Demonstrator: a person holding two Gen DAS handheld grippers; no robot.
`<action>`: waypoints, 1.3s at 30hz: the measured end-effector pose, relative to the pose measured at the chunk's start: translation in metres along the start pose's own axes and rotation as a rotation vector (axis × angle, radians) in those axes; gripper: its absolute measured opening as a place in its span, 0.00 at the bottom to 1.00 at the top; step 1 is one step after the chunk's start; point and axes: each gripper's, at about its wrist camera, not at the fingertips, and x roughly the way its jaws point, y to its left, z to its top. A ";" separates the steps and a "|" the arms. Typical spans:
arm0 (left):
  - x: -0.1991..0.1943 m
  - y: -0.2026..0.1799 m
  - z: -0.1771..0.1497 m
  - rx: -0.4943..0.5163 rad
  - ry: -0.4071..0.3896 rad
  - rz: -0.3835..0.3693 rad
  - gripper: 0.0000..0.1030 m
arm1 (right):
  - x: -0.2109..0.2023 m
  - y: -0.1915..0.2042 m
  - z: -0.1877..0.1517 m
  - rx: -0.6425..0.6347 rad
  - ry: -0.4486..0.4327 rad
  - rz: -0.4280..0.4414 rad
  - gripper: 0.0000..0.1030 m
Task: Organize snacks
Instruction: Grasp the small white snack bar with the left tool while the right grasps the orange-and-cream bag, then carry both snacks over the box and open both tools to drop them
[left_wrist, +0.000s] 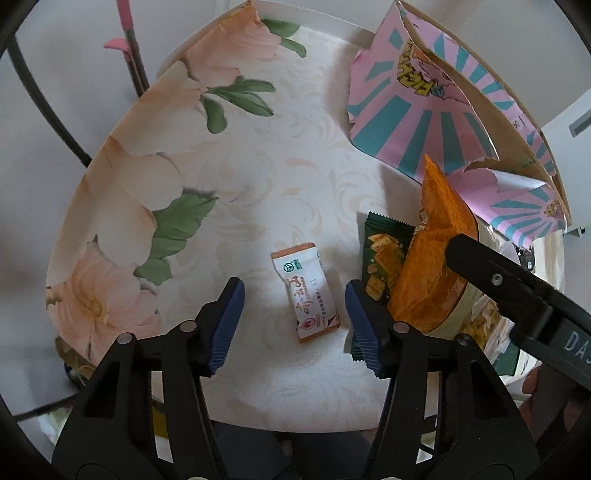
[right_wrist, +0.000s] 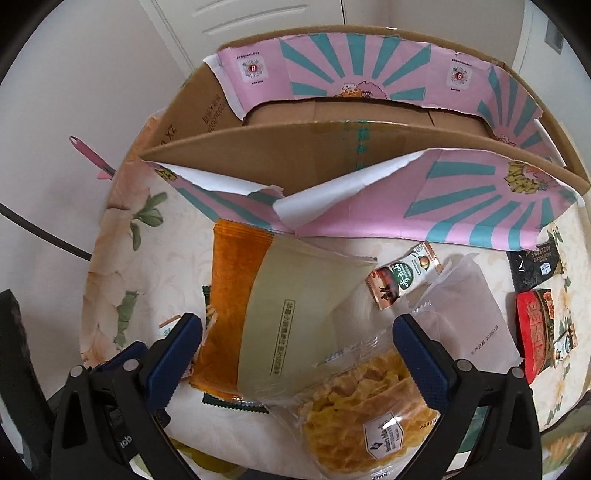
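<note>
White sachet (left_wrist: 306, 291) sat between left gripper (left_wrist: 295, 325) pads, nearer 3 o'clock pad; jaws part-spread, touching nothing.

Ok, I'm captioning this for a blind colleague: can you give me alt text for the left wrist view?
The left gripper hangs over a small orange-and-white snack packet on a floral tablecloth, open jaws either side of it, not touching. To the right lie a green cracker packet and an orange bag, with the right gripper over them and a torn pink-and-teal box behind.
</note>
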 end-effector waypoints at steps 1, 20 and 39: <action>0.000 -0.002 0.000 0.006 -0.001 0.005 0.51 | 0.001 0.001 0.000 -0.005 0.003 -0.010 1.00; 0.004 -0.002 0.008 0.019 -0.027 0.004 0.19 | 0.029 0.005 0.003 0.029 0.058 0.028 0.60; -0.039 0.003 0.006 0.010 -0.122 0.000 0.19 | 0.004 -0.003 -0.005 0.032 0.017 0.104 0.58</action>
